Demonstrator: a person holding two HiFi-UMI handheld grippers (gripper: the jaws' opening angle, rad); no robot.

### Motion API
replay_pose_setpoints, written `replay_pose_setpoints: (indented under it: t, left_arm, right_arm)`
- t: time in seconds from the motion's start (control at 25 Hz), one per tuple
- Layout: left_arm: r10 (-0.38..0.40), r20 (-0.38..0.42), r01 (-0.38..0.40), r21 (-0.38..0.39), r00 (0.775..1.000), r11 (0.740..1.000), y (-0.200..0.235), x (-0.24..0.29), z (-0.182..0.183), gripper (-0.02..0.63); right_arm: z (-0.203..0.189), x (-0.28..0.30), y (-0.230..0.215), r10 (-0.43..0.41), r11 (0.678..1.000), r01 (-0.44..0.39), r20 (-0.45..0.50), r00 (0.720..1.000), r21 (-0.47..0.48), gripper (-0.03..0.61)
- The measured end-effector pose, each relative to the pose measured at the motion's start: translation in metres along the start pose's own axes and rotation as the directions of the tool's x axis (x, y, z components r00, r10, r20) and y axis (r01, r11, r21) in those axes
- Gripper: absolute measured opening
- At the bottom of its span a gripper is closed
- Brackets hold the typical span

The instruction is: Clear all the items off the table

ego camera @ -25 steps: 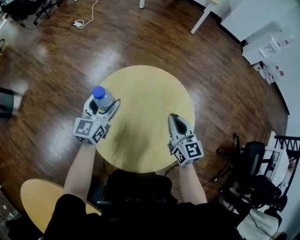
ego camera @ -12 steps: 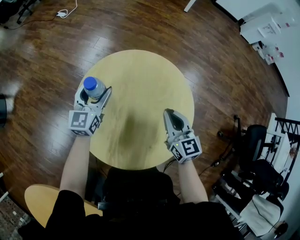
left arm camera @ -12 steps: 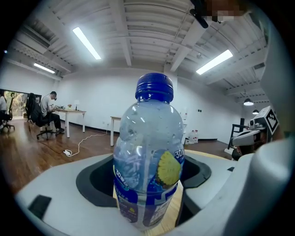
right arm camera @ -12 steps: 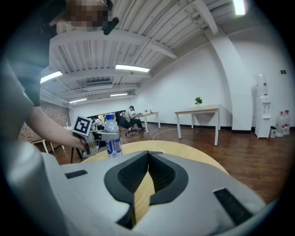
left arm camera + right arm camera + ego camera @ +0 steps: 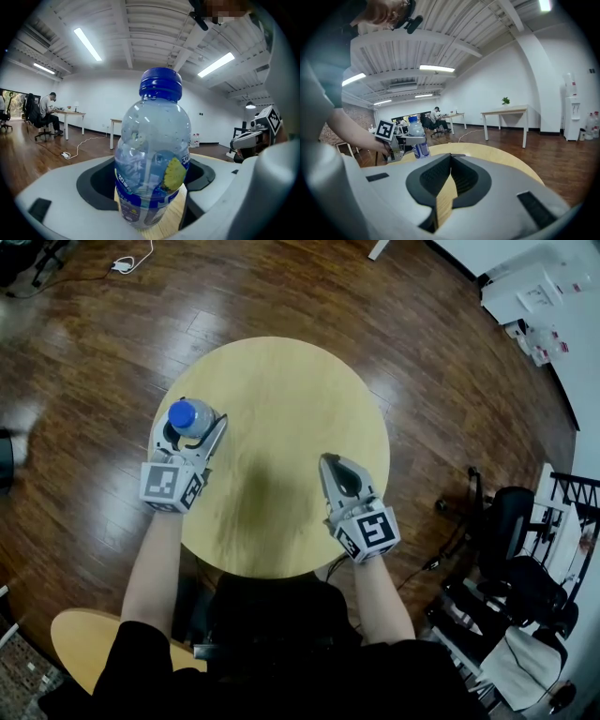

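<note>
A clear water bottle (image 5: 190,416) with a blue cap stands upright near the left rim of the round yellow table (image 5: 281,381). My left gripper (image 5: 191,427) is shut on it, one jaw on each side of its body. In the left gripper view the bottle (image 5: 152,154) fills the middle, with its base low between the jaws over the wood. My right gripper (image 5: 328,463) hovers over the right part of the table, shut and holding nothing. The right gripper view shows its jaws (image 5: 449,161) closed together, and the bottle (image 5: 419,140) and left gripper (image 5: 393,138) farther off to the left.
Dark wooden floor surrounds the table. A second round yellow top (image 5: 80,643) sits low at the left beside the person. Black office chairs and gear (image 5: 511,559) stand at the right, white boxes (image 5: 530,296) at the top right, and a white cable (image 5: 127,263) at the top left.
The head view has shifted, so the table sits higher in the picture. The right gripper has edged slightly inward over the table. The left gripper stays around the bottle.
</note>
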State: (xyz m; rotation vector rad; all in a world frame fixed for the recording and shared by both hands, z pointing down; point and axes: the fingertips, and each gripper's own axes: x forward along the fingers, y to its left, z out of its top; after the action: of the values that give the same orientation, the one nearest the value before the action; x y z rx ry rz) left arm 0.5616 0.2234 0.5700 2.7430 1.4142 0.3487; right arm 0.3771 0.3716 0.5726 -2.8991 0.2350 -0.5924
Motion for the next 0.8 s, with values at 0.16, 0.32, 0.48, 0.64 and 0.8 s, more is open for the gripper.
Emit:
replay_pose_setpoints:
  t: [0.16,0.32,0.48,0.64,0.8]
  left_arm:
    - [0.004,-0.07,-0.007,-0.038,0.998,0.999,0.0,0.002,-0.018,0.391]
    - [0.001,-0.078,-0.003,-0.022,0.997,1.0,-0.002,0.0,-0.018,0.403]
    - [-0.005,-0.078,0.004,-0.01,0.997,1.0,-0.002,-0.006,-0.014,0.406]
    - [-0.004,-0.059,0.004,-0.001,0.998,1.0,-0.004,-0.018,0.002,0.406]
    - [0.009,-0.013,-0.009,-0.009,1.0,1.0,-0.009,-0.042,0.024,0.405]
  right_arm:
    - [0.01,0.0,0.006,0.01,1.0,-0.01,0.02,1.0,-0.01,0.0]
    - [0.015,-0.005,0.008,-0.002,1.0,0.002,0.035,0.999,-0.018,0.0]
    - [0.015,-0.011,0.009,-0.022,1.0,0.022,0.04,0.999,-0.012,0.0]
    - [0.02,-0.019,0.013,-0.031,0.999,0.031,0.058,0.998,-0.01,0.001]
    - [0.034,-0.029,0.017,-0.037,0.999,0.039,0.098,0.994,-0.012,0.002]
